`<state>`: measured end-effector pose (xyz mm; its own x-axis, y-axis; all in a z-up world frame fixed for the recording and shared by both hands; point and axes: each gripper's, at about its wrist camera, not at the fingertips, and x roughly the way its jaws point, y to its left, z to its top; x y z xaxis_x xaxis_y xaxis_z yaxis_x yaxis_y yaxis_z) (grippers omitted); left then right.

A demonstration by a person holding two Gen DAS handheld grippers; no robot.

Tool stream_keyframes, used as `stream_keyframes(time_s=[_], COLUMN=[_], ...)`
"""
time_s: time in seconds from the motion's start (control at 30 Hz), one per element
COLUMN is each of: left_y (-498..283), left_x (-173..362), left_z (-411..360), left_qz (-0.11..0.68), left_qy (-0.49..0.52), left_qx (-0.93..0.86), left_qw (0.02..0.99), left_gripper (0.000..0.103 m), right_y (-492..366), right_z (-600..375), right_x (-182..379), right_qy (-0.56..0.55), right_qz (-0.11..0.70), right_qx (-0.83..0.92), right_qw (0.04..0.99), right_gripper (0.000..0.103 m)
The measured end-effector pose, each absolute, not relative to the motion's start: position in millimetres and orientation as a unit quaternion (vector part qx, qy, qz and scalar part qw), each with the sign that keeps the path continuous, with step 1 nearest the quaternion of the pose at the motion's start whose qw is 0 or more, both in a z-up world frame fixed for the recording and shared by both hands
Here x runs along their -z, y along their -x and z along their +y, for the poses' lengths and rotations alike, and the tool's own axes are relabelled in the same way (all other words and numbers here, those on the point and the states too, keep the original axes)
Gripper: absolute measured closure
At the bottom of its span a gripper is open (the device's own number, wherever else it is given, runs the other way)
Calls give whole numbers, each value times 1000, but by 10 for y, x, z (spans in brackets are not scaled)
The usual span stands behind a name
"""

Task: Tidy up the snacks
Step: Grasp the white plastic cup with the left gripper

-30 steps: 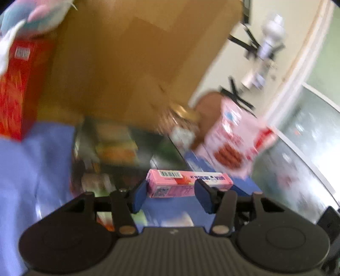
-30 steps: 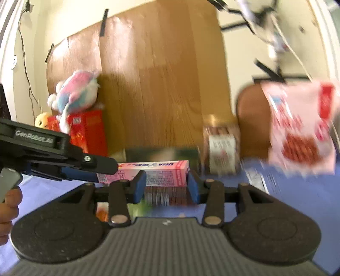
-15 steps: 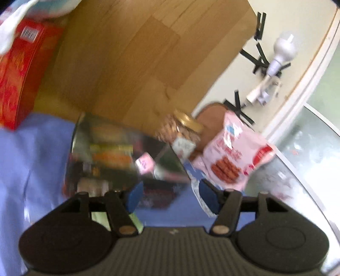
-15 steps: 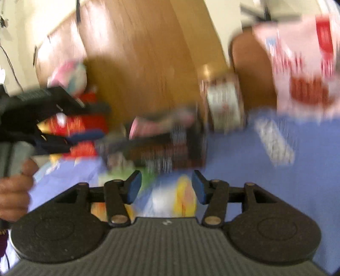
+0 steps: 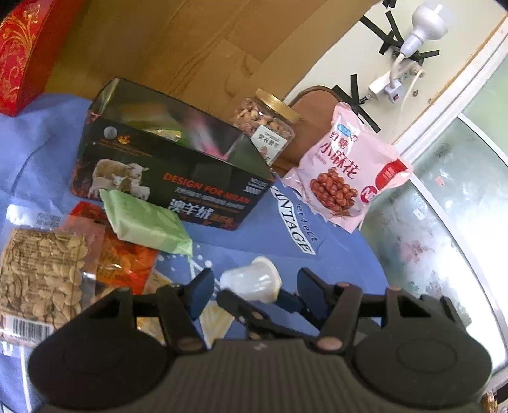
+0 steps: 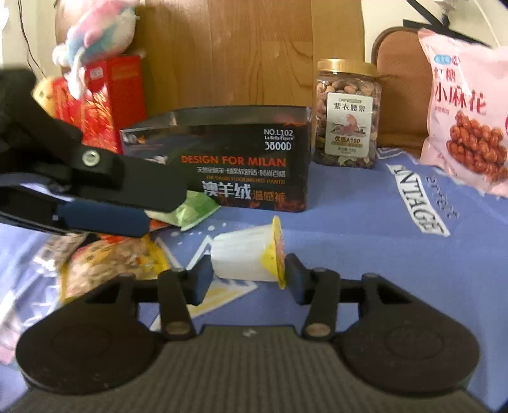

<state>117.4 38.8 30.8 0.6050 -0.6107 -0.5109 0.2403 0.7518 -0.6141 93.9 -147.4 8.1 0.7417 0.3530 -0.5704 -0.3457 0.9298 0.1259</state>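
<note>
Fingers (image 6: 293,276) of right gripper (image 6: 244,274) pinch ribbed translucent jelly cup (image 6: 246,252).

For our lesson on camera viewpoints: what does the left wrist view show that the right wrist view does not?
Left only: the peanut bag, the bulb on the wall, and inside the box.

Right only: the plush toy and the left tongs from the side.

Both: the box, nut jar, pink bag, green packet, and jelly cup between the right tongs.
</note>
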Motion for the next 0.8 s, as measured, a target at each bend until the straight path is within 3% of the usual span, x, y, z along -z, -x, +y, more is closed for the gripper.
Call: stream_keyframes(time_s=[0.17, 0.3, 0.67, 0.8], left_y=[-1124, -1099, -981, -947], left_x=[-240, -138, -150, -135], left_z=[348, 300, 184, 23], left_qz=[382, 400, 406, 410], left_qy=[253, 263, 260, 239], left_qx=[264, 263, 291, 309], left_qw=[849, 838, 826, 824], left_gripper=[44, 44, 39, 42], right_y=[-492, -264, -197, -215], right_z=[-1613, -1729, -1887, -1819], right_x=[-98, -56, -35, -67], right_qy=[13, 29, -40, -59], right_qz=[293, 286, 289, 292], right_qx=[-289, -248, -229, -246], right_qw=[911, 925, 929, 922], right_gripper=[49, 35, 36, 46])
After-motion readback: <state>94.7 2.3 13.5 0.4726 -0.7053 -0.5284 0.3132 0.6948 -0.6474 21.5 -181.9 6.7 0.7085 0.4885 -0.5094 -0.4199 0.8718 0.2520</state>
